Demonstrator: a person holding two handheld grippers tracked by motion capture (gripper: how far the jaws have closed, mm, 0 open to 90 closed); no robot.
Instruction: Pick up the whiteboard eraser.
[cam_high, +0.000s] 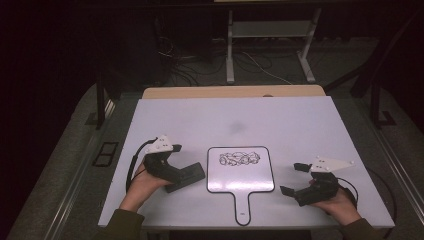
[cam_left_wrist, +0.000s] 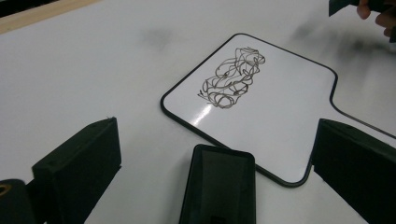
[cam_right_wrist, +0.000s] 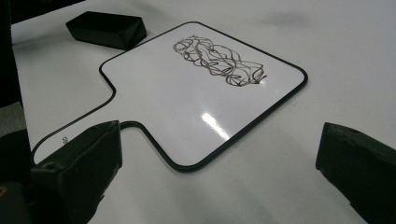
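Observation:
A small paddle-shaped whiteboard with a black rim lies flat mid-table, handle toward the near edge. A dark scribble covers its upper part. A black eraser block rests on the table just left of the board. My left gripper is open, with a jaw on either side of the eraser and not touching it. My right gripper is open to the right of the board, with nothing between its jaws.
The white tabletop has bare room behind and beside the board. A wooden edge runs along its far side. Beyond it stand a white metal frame and floor cables. The right hand shows in the left gripper view.

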